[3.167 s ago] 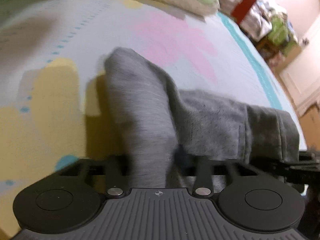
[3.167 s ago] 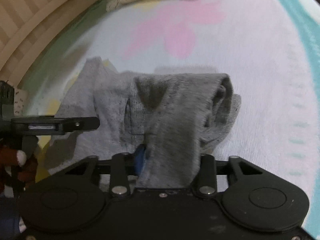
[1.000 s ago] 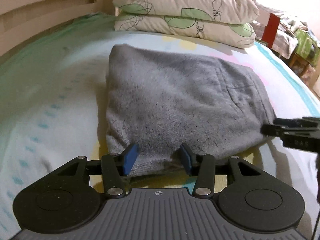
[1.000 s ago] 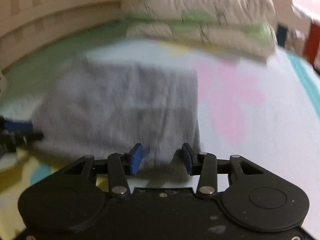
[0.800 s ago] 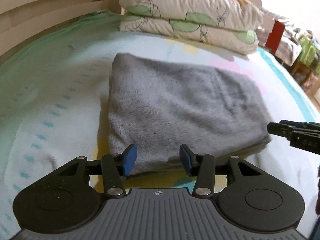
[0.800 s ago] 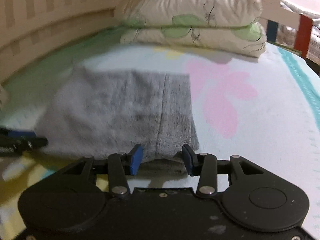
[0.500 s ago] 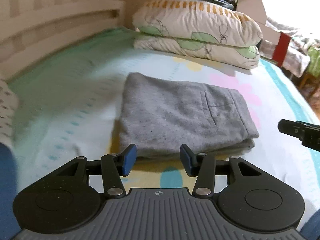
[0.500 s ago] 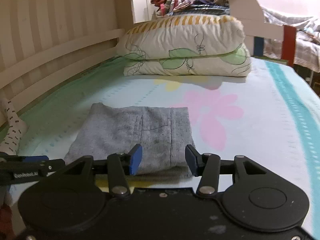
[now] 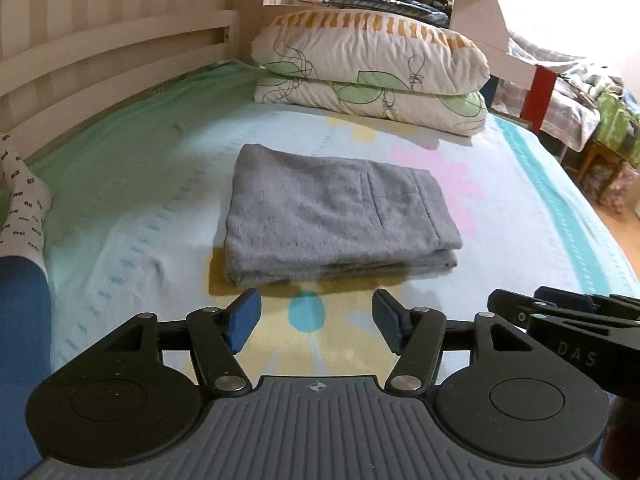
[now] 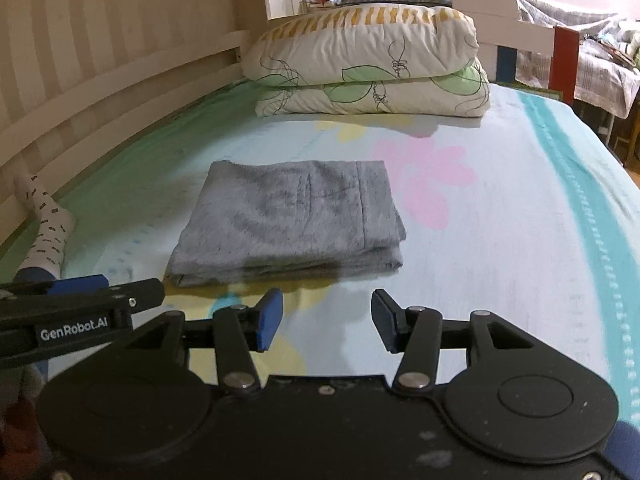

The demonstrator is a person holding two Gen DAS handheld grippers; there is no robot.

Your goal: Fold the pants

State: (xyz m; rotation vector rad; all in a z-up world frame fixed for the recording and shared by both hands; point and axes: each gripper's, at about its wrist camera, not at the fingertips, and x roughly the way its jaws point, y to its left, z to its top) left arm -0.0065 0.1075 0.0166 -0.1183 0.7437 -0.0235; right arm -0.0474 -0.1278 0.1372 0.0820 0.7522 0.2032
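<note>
The grey pants [image 9: 328,212] lie folded into a flat rectangle on the bed sheet, also in the right wrist view [image 10: 292,224]. My left gripper [image 9: 314,322] is open and empty, held back from the near edge of the pants. My right gripper [image 10: 324,320] is open and empty, also short of the pants. The right gripper shows at the right of the left wrist view [image 9: 568,320]; the left gripper shows at the left of the right wrist view [image 10: 80,304].
Two stacked pillows [image 9: 372,76] lie at the head of the bed. A slatted wooden rail [image 9: 100,64] runs along the left side. A person's socked foot [image 9: 24,208] rests at the left. The bed's right edge [image 9: 592,240] drops to the floor.
Both grippers let go of the pants and drew back and up. The pants now lie flat and folded, farther from both grippers.
</note>
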